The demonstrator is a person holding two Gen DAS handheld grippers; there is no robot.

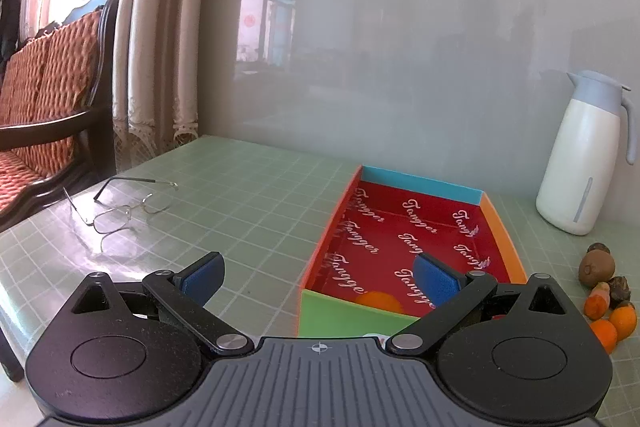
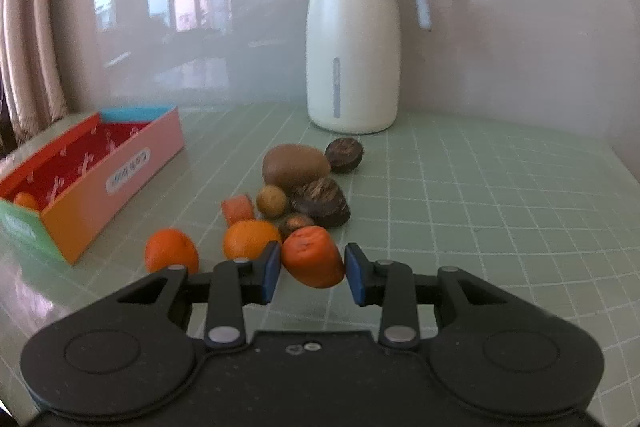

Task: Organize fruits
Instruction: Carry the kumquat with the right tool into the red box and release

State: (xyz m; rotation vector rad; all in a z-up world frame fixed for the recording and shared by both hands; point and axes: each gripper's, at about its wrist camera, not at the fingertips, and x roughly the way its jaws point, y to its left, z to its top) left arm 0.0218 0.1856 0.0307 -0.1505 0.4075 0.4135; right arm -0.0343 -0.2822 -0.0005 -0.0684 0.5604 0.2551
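In the right wrist view my right gripper (image 2: 312, 267) is shut on an orange fruit piece (image 2: 312, 255), its blue pads pressing both sides. Just beyond lies the pile: two small oranges (image 2: 171, 251) (image 2: 250, 237), an orange chunk (image 2: 238, 209), a kiwi (image 2: 295, 165), a small tan round fruit (image 2: 272, 201) and dark brown nuts (image 2: 322, 201). The colourful box (image 2: 120, 171) with a red lining stands to the left, one orange (image 2: 26, 201) inside. My left gripper (image 1: 320, 269) hangs open over the near end of the box (image 1: 502, 227), above that orange (image 1: 378, 301).
A white jug (image 2: 352, 39) with a grey lid stands behind the fruit against the wall. Wire-rimmed glasses (image 1: 124, 211) lie on the green gridded mat left of the box. A wooden chair (image 1: 52, 87) with red cushions stands past the table's left edge.
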